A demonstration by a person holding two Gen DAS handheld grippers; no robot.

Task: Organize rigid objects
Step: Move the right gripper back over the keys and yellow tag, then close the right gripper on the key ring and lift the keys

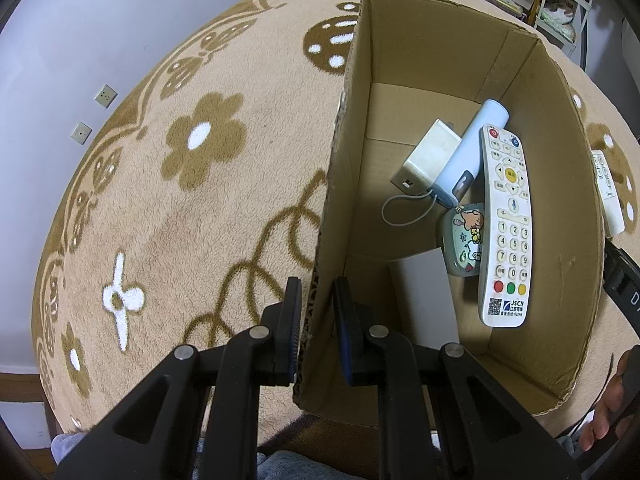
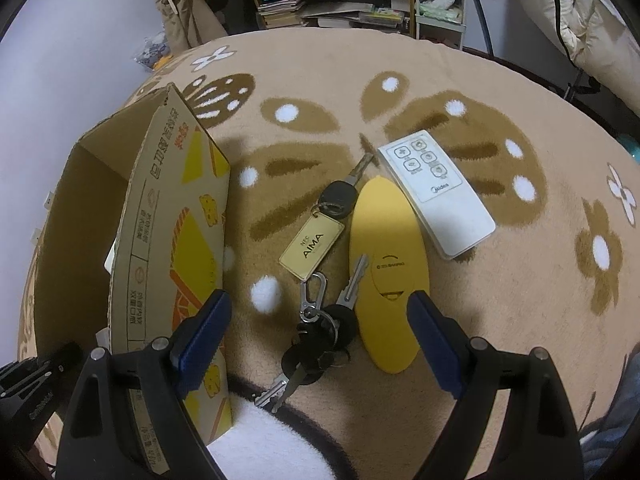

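Cardboard box wall (image 1: 340, 184) pinched by left tool (image 1: 316, 332); right tool (image 2: 320, 344) agape, empty.

Brightness: indoor, even, moderate; both views readable, colours slightly warm.
Light source: overhead, lamp itself unseen.
Shadows: soft; box (image 2: 176, 240) casts a dim patch on the carpet (image 2: 520, 280) to its right; the yellow case (image 2: 386, 240) is darker on its near half; box interior (image 1: 400, 128) is shaded along the left wall.
Glare: mild sheen on the remote (image 1: 506, 224) and on the key tag (image 2: 313, 245).
Focus: centre sharp, print on remote and tag legible; shelves (image 2: 340, 4) at the top soft.
Distortion: strong fisheye; carpet bulges, box walls bow.
Edges: black vignette in the corners.
Blur: no motion smear.
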